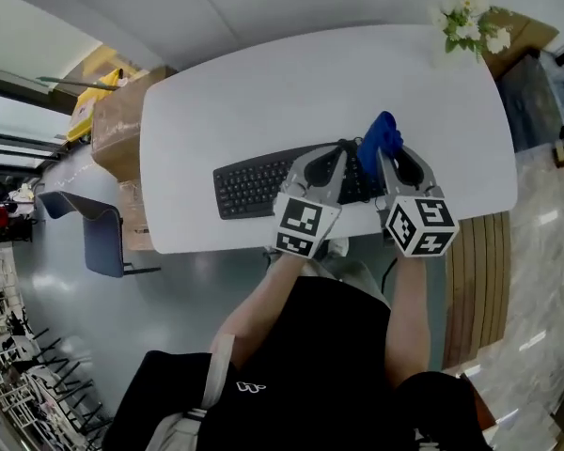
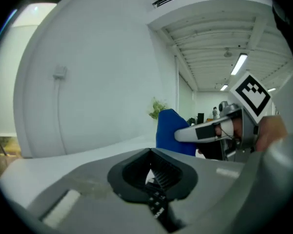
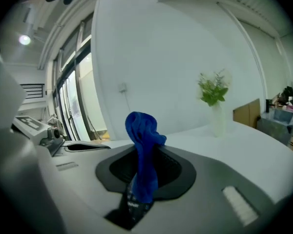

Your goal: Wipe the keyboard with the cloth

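The right hand-held gripper (image 1: 380,158) pinches the blue cloth (image 1: 381,137). In the right gripper view its jaws are pressed onto the lower part of the cloth (image 3: 141,130), and the rest stands up out of them in a loose bunch. The left hand-held gripper (image 1: 341,153) has its jaws pressed together with nothing between them, as the left gripper view shows (image 2: 154,172). The cloth (image 2: 168,128) is in sight there, just to that gripper's right. The black keyboard (image 1: 254,184) lies on the white bench (image 1: 263,92), its long axis running left to right across the head view and rising slightly toward the right. Both grippers hang over its right end, so most of the keys stretch away to the lower left of the cloth. The cloth itself sits at the upper right of the keyboard, poking past its far edge toward the top of the frame. Whether it touches the keys cannot be told from here. The right gripper is the one that matters for the wipe, since it alone carries the cloth. The coming move likely calls for turning the bunched end down onto the keys. From there it would sweep leftward along the keyboard's length, while the left gripper is placed to steady the board near its middle.
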{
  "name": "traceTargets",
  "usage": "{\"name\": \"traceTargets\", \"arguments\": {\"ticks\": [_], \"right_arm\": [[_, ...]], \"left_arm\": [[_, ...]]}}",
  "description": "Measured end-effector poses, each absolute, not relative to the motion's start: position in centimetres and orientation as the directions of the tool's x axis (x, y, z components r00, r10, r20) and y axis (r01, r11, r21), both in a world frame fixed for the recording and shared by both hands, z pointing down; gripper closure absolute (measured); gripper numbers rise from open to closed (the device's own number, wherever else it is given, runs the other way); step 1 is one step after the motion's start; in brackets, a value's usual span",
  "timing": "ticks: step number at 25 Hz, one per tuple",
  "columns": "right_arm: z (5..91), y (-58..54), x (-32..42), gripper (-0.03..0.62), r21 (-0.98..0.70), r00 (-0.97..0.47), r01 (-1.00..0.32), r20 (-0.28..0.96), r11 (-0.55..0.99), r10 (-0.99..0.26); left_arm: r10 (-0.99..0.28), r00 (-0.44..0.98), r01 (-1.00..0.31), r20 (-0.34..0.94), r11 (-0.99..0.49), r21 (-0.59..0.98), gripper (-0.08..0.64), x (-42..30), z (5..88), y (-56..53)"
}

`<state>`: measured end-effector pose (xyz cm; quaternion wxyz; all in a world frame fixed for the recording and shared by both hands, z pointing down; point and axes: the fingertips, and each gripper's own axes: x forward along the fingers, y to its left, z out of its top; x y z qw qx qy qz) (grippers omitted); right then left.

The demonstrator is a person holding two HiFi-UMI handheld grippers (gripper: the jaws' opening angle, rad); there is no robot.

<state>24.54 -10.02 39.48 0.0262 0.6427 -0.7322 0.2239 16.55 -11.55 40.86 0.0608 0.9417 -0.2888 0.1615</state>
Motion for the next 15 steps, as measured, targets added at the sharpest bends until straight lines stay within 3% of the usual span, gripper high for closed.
{"name": "traceTargets", "arguments": {"ticks": [7, 15], "right_arm": [[29.2, -15.8, 16.2, 0.515, -0.205, -0.344, -0.924, 0.074, 0.323, -0.936], [23.6, -17.9, 7.8, 0.517, -0.125, -0.506, -0.855, -0.018, 0.504, -0.862]], "left_arm": [[-0.746, 0.652, -0.748, 0.137, -0.662, -0.042, 0.563, 7.7, 31.4, -16.7], [-0.890, 0.456, -0.890, -0.011, -0.456, 0.028, 0.563, -1.8, 24.7, -18.2]]}}
